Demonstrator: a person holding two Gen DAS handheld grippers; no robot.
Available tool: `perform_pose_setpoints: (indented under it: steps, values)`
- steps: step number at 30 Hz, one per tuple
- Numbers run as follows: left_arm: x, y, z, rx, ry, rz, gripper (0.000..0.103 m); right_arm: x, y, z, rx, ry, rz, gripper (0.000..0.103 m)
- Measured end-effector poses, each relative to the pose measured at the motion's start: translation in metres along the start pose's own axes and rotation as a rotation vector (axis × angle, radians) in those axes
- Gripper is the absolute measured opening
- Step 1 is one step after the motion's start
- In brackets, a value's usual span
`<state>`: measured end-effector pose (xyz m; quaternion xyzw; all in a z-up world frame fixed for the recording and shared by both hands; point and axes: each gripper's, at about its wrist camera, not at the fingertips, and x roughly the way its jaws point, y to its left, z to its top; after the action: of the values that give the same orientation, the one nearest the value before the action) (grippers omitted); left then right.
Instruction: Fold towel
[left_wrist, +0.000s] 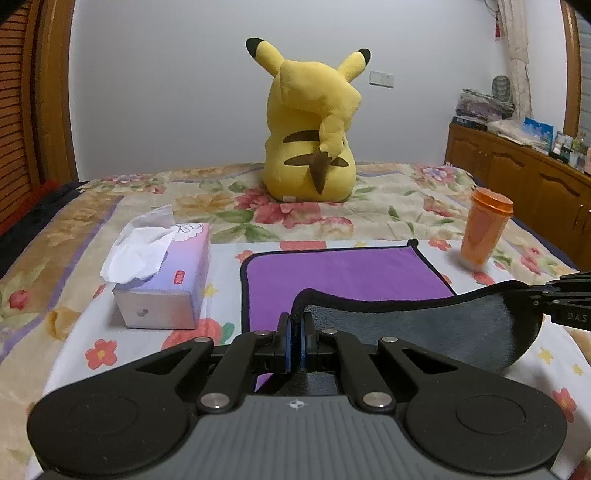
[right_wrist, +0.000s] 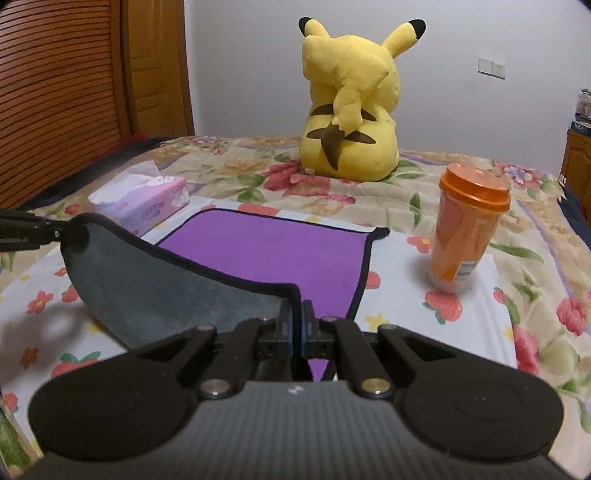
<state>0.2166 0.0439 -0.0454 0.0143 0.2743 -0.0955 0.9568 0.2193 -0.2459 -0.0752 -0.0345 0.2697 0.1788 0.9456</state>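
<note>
A purple towel (left_wrist: 343, 273) with a black border and grey underside lies on the flowered bed; it also shows in the right wrist view (right_wrist: 280, 251). Its near edge is lifted, so the grey side (left_wrist: 436, 325) hangs between both grippers. My left gripper (left_wrist: 295, 321) is shut on the near left corner. My right gripper (right_wrist: 295, 310) is shut on the near right corner, and it shows at the right edge of the left wrist view (left_wrist: 546, 295). The far half of the towel lies flat.
A tissue box (left_wrist: 166, 280) sits left of the towel. An orange lidded cup (right_wrist: 465, 229) stands to its right. A yellow plush toy (left_wrist: 314, 125) sits behind it. A wooden cabinet (left_wrist: 517, 173) stands at the right, beyond the bed.
</note>
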Motion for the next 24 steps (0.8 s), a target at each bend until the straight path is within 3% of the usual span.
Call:
perform_pose_setpoints:
  steps: [8,24]
  values:
    - [0.004,0.001,0.007,0.005,-0.037,0.008,0.008,0.002,-0.003,0.006,-0.009,-0.047,-0.003,0.005]
    - [0.033,0.004,0.018,0.032,-0.035,0.012,0.008,0.03,-0.012,0.013,-0.055,-0.05,-0.023,0.005]
